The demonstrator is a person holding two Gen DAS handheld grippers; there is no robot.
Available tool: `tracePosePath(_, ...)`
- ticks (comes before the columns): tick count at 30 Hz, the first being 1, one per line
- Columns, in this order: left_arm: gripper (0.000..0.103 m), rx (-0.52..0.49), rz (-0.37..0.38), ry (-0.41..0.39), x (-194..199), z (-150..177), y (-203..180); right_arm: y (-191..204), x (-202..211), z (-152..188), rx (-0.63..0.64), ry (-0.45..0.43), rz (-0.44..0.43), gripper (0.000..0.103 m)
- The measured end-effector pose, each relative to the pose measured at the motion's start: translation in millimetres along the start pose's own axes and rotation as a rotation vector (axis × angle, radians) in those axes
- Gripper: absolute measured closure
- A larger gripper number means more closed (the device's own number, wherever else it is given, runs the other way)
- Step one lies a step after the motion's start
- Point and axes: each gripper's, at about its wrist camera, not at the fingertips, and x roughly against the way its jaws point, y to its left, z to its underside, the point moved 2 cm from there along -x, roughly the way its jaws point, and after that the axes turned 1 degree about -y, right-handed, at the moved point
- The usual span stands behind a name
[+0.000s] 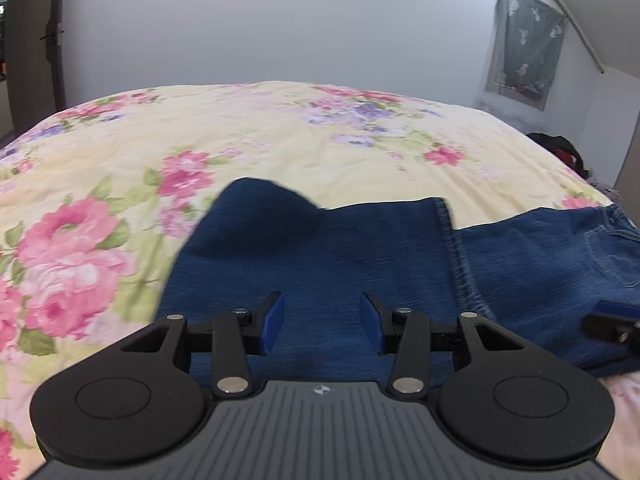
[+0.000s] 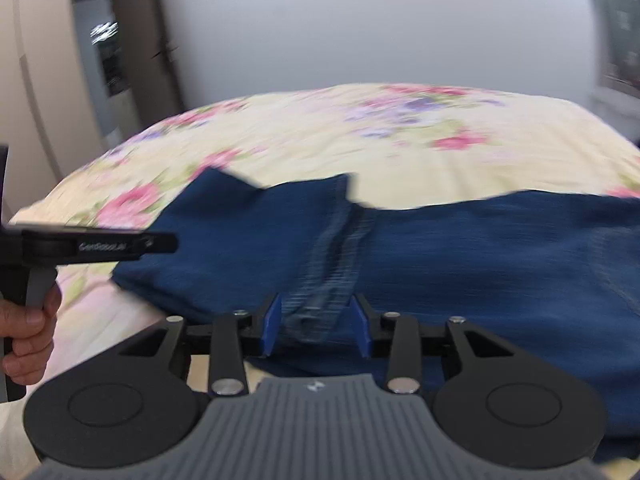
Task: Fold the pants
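Blue denim pants lie across the near part of a bed, legs folded over so the hem rests on the seat and pocket part. My left gripper is open and empty, just above the folded leg. My right gripper has its jaws apart around the bunched hem seam; the view is blurred. The pants also fill the right wrist view. The right gripper's fingertip shows at the right edge of the left wrist view; the left gripper body shows at left.
The bed has a cream floral cover. A dark heap of clothes lies at the bed's far right. A green cloth hangs on the wall. A doorway stands at the left.
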Motion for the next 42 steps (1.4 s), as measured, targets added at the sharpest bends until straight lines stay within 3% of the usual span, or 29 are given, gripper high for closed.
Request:
tracePosePath(2,0.048,-0.033,0.016,-0.001,-4,-1,-23,-34,23,2,-0.064,-0.029,0.081,0.065)
tracePosePath(10,0.044,-0.101,0.120,0.011,-14,0,-107,-177,102,6,-0.261,-0.130,0.373,0.039)
tracePosePath(11,0.044,-0.112,0.133,0.013,-17,0,-120,-198,112,8,-0.307,-0.139,0.410,0.031)
tracePosePath(14,0.044,-0.128,0.168,0.022,-22,-2,-153,-254,138,16,-0.507,-0.184,0.470,0.026)
tracePosePath(19,0.043,-0.133,0.225,0.040,-30,-6,-206,-331,149,36,-0.862,-0.216,0.418,0.026)
tracePosePath(25,0.043,-0.168,0.278,0.059,-42,-11,-262,-387,129,52,-1.111,-0.222,0.339,0.026)
tracePosePath(31,0.043,-0.175,0.309,0.106,-59,-4,-301,-407,102,51,-1.158,-0.248,0.264,0.027)
tracePosePath(36,0.043,-0.205,0.303,0.181,-74,14,-313,-411,84,47,-1.118,-0.231,0.242,0.036)
tracePosePath(40,0.043,-0.230,0.275,0.259,-88,24,-318,-414,81,51,-1.104,-0.210,0.245,0.062)
tracePosePath(42,0.042,-0.224,0.272,0.274,-90,22,-318,-414,83,55,-1.102,-0.206,0.242,0.068)
